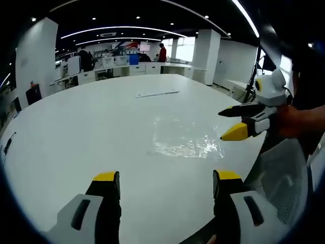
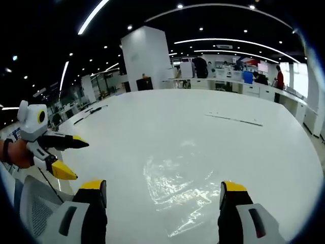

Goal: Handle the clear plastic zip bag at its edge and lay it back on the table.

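Clear zip bag (image 1: 185,137) lies flat near the white worktop's (image 1: 91,127) edge; both grippers (image 1: 165,185) (image 2: 162,195) hover with jaws apart. Pinch only its edge.

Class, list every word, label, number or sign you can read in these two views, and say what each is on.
None can be read.
Clear plastic zip bag: no print visible.
White table: a thin flat strip, no legible marking.
Left tool and right tool: plain yellow tips, no lettering.
Background office screens: too blurred to read.
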{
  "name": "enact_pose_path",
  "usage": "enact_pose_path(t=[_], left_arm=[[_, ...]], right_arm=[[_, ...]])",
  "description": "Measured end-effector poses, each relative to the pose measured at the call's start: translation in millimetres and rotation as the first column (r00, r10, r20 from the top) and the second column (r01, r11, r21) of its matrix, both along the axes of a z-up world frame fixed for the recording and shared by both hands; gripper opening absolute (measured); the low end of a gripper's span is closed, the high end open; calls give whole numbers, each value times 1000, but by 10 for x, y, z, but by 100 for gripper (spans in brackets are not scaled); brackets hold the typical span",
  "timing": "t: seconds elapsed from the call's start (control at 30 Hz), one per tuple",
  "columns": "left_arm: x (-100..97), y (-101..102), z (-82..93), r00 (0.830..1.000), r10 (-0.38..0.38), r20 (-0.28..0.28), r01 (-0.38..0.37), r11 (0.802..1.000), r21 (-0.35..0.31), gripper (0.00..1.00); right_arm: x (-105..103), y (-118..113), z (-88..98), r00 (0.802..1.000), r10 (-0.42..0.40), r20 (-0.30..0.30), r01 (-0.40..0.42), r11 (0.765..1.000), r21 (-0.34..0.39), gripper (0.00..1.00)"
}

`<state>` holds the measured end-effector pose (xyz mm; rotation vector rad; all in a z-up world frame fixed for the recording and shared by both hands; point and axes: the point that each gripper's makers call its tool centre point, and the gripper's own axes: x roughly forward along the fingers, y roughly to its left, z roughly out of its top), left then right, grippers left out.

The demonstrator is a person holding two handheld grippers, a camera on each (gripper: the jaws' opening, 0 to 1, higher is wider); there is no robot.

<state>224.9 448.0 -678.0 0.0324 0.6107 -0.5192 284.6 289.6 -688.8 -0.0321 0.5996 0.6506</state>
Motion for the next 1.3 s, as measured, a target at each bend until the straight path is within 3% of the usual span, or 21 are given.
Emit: enact_pose_path(t=[0.53, 1.1, 1.3], left_arm=[[-60, -22, -75, 1000, -26, -10, 26, 1000, 11, 74], [-93, -23, -129, 999, -27, -19, 27, 1000, -3, 74], [-93, -26, -141, 1000, -20, -23, 19, 1000, -15, 73]], right_arm=[[255, 441, -85, 997, 64, -33, -65, 998, -12, 89], [486, 819, -371, 989, 94, -114, -100, 994, -47, 83], [573, 882, -425, 990, 85, -115, -93, 994, -65, 82]])
